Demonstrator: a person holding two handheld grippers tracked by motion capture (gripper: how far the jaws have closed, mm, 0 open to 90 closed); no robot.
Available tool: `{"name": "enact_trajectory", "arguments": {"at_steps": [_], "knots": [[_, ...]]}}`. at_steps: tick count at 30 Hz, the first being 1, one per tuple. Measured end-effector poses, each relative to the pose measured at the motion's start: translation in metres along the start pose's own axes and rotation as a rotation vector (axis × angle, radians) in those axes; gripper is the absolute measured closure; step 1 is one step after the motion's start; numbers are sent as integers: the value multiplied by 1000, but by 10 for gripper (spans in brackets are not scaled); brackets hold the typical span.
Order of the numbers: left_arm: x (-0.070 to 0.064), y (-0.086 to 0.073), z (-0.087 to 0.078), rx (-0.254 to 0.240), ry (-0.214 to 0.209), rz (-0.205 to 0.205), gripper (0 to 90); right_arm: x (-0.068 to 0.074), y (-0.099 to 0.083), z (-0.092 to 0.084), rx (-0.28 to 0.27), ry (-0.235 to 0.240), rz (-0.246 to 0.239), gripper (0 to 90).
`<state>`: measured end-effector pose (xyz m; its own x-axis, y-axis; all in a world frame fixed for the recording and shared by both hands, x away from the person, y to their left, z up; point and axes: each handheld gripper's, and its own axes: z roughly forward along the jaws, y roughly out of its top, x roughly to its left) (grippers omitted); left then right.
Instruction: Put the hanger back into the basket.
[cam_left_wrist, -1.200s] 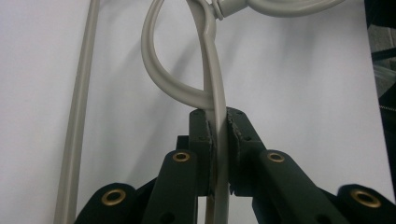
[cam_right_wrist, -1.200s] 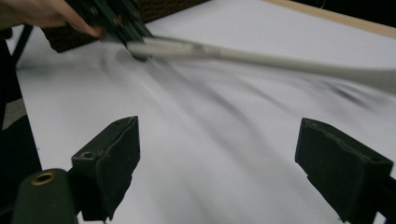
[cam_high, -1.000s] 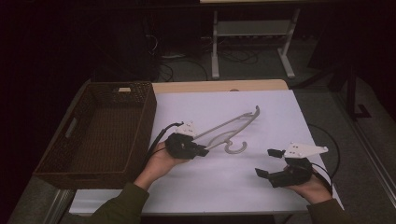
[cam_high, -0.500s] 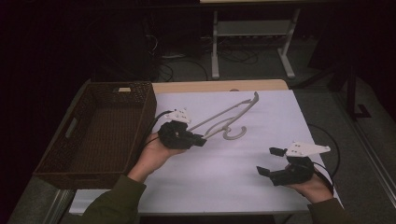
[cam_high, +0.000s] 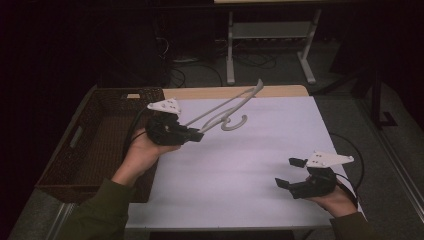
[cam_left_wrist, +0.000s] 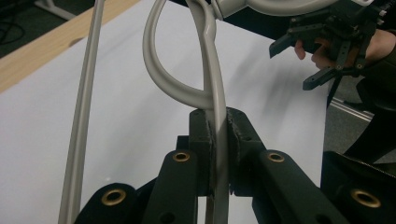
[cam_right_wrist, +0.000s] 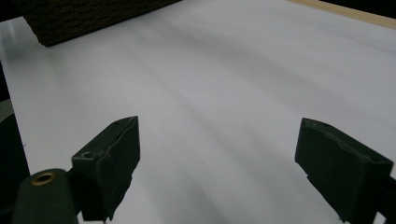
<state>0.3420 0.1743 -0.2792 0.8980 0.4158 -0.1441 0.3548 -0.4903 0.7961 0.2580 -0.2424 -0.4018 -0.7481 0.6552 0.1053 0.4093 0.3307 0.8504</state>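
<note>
A grey plastic clothes hanger (cam_high: 226, 107) hangs in the air above the white table top (cam_high: 260, 155), its far end tilted up and its hook (cam_high: 236, 123) curling below. My left gripper (cam_high: 197, 134) is shut on the near end of one hanger arm. In the left gripper view the jaws pinch the grey bar (cam_left_wrist: 215, 98) just below the hook's loop. My right gripper (cam_high: 288, 172) rests open near the table's front right, apart from the hanger. Its jaws (cam_right_wrist: 217, 154) stand wide over bare white surface.
A dark woven basket (cam_high: 75, 137) with a handle slot stands along the table's left side, close to my left hand. A strip of bare wood (cam_high: 280, 91) runs along the far edge. Metal stand legs (cam_high: 270, 45) and cables lie on the floor beyond.
My left gripper has risen and drifted left and away, lifting the hanger off the table. The right gripper has kept still.
</note>
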Motion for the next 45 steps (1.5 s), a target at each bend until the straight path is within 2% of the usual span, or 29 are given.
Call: {"name": "enact_trajectory", "arguments": {"at_steps": [2,3,5,6,7,10,12,15,19,21,24,26,28,31,35,45], "knots": [[2,0,-5,-3,5,-2,825,-1,0,0,-2,-4,3,134],[5,0,-15,-11,9,-10,825,-1,0,0,-3,-6,4,133],[9,-1,-25,-26,11,-22,824,-1,0,0,-4,-6,6,133],[9,-1,-25,-26,11,-22,825,-1,0,0,-4,-6,6,133],[13,-3,-34,-36,22,-28,824,-2,0,-1,-5,-8,6,129],[17,-6,-45,-40,38,-33,824,-1,1,-1,-8,-14,11,109],[21,-10,-58,-50,52,-48,824,-2,1,0,-12,-34,15,48],[26,-16,-73,-46,79,-58,824,-2,2,0,-14,-48,19,17],[32,-26,-92,-47,116,-76,824,-1,3,0,-21,-70,12,0],[35,-32,-102,-46,132,-84,824,-1,3,0,-27,-97,12,0],[38,-38,-111,-49,148,-93,824,-1,3,0,-26,-92,19,0],[43,-47,-123,-47,171,-107,824,-2,3,1,-23,-90,16,0],[44,-50,-127,-45,178,-114,824,-2,3,1,-23,-93,17,0],[49,-62,-141,-31,211,-130,824,-1,3,2,-19,-91,17,0],[54,-75,-154,-29,233,-154,824,-2,3,3,-19,-88,21,0],[62,-101,-172,-1,269,-203,823,-3,1,2,-14,-102,30,0]]}}
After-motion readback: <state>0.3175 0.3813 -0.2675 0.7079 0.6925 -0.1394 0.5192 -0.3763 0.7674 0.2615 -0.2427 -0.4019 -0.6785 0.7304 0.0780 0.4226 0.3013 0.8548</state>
